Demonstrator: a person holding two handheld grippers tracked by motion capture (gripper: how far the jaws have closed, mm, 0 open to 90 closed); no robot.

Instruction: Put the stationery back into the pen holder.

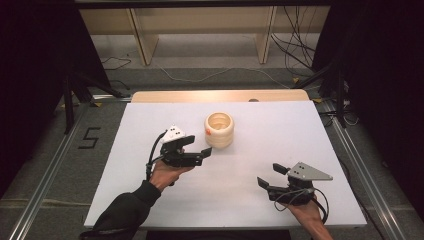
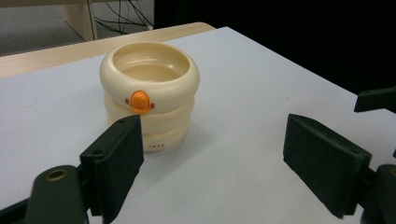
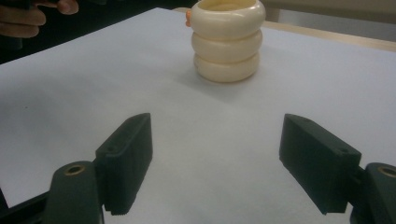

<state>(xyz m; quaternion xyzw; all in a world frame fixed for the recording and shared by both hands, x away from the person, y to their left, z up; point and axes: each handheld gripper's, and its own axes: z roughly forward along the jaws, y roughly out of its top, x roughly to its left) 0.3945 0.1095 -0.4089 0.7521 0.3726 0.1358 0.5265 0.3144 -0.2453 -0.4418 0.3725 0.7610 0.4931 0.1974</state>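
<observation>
Cream ringed cup (image 2: 149, 93) — orange knob (image 2: 139, 100), small unreadable orange print — white table (image 1: 240, 200)

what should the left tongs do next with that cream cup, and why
Probably ease the left tongs forward and a little left, so the cream cup sits between the jaws. They are open but stop just short of the cup, which stands upright and untouched on the white table.

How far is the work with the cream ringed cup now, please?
Done: nothing visible; the cream ringed cup stands upright on the white table, untouched. In hand: the left gripper is open, close beside the cup, jaws towards it; in its own view one jaw is near the cup's base. The right gripper is open, farther away. Left: grasping and whatever follows.
</observation>
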